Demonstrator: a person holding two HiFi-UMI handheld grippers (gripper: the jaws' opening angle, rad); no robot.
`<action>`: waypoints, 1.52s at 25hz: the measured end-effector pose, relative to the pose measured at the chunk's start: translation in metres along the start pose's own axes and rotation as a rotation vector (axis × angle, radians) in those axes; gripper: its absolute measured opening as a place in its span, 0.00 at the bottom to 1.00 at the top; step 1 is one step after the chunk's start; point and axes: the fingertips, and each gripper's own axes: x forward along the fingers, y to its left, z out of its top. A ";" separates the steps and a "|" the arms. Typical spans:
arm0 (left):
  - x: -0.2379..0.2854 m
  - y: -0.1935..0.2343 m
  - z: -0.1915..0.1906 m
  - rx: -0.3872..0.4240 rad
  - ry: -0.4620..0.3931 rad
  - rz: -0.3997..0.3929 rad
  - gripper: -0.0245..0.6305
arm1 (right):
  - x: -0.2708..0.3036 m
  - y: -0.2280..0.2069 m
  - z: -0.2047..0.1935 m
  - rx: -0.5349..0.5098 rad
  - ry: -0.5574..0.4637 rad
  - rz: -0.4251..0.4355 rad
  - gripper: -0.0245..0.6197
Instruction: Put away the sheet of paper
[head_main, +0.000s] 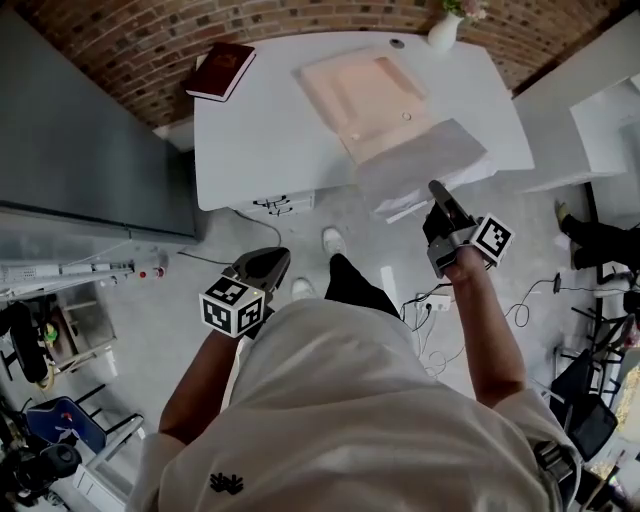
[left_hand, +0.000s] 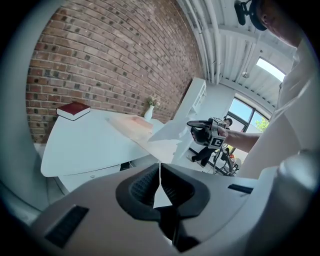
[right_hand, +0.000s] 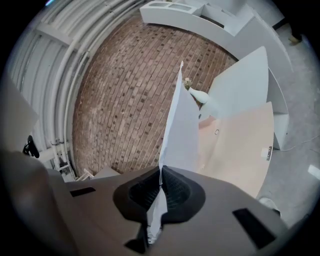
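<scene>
The paper (head_main: 425, 165) is thin, matt white. The table (head_main: 260, 140) looks smooth and matt white; the far wall (head_main: 120, 50) is rough red brick. The pink folder (head_main: 355, 90) looks smooth, the vase (head_main: 443, 32) glossy.

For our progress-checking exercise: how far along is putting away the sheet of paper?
Done: the sheet of paper is picked up, pinched in the shut right tool. In hand: it is held in the air at the table edge, near the pink folder. Left: stowing it, perhaps in that folder, and letting go. The left tool is shut, empty.
</scene>
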 end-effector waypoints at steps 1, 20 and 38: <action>0.007 0.005 0.006 -0.004 0.001 0.007 0.08 | 0.006 -0.010 0.005 0.015 0.003 -0.007 0.08; 0.104 0.092 0.143 0.016 0.019 0.138 0.08 | 0.097 -0.214 0.061 0.195 0.180 -0.273 0.08; 0.110 0.116 0.164 -0.013 0.029 0.211 0.08 | 0.174 -0.245 0.079 0.254 0.190 -0.301 0.08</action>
